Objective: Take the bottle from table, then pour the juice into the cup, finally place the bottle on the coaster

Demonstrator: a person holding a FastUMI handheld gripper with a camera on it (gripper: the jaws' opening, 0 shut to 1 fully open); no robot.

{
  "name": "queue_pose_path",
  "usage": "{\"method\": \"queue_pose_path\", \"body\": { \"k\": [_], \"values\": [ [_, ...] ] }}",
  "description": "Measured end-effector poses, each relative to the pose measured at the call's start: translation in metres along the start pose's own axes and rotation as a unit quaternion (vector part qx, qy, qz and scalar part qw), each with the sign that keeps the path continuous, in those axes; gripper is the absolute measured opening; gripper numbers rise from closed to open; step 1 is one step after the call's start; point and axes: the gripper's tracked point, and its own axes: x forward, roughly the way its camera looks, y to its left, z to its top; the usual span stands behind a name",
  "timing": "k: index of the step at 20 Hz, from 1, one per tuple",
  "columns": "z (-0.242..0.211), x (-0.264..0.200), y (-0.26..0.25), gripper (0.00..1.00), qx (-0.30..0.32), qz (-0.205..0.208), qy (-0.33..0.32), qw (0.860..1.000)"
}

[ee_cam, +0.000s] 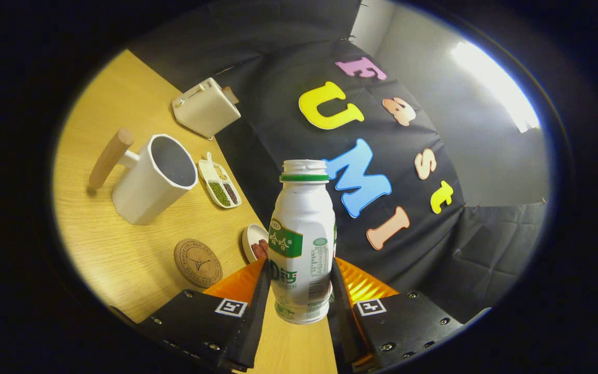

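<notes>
A white bottle with a green neck ring, a green label and no cap stands between the two fingers, and my gripper is shut on its lower body. The bottle is off the table, and the whole scene looks tilted. On the wooden table to the left stands a white cup with a wooden handle sticking out to its left; its mouth is open and dark inside. A round cork coaster lies flat on the table between the cup and the left finger.
A white toaster sits at the table's far edge. A small divided dish of beans lies beside the cup, and a small bowl with red pieces sits just left of the bottle. The black cloth wall hangs beyond the table.
</notes>
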Motion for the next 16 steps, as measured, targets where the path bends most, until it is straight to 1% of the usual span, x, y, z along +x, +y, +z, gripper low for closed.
{"method": "queue_pose_path", "body": {
  "k": [7, 16],
  "values": [
    [0.015, -0.002, -0.004, 0.62, -0.096, -0.022, -0.01, 0.995],
    [0.035, 0.006, -0.005, 0.62, -0.186, -0.04, -0.026, 0.981]
  ]
}}
